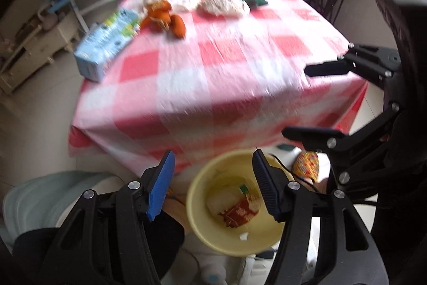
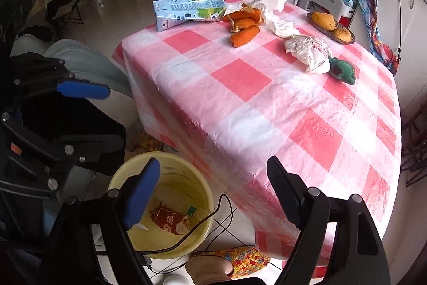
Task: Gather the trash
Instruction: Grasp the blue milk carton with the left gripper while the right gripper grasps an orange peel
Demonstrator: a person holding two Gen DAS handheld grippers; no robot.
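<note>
A yellow bin [image 1: 202,229] [image 2: 173,245] stands on the floor at the table's near edge, holding a red wrapper [image 1: 238,213] [image 2: 170,222]. On the red-checked table [image 2: 240,103] [image 1: 208,76] lie a flattened blue carton [image 2: 186,11] [image 1: 106,44], orange peels [image 2: 244,24] [image 1: 165,16], white tissue [image 2: 284,27], crumpled white paper [image 2: 308,52] [image 1: 224,4] and a green object [image 2: 343,70]. My left gripper [image 1: 213,186] is open and empty above the bin. My right gripper [image 2: 213,191] is open and empty over the table's near corner beside the bin.
A basket with yellow fruit [image 2: 331,26] sits at the table's far edge. A foot in a patterned slipper [image 2: 240,259] and a black cable [image 2: 210,218] are by the bin. A pale chair [image 2: 88,63] stands left of the table.
</note>
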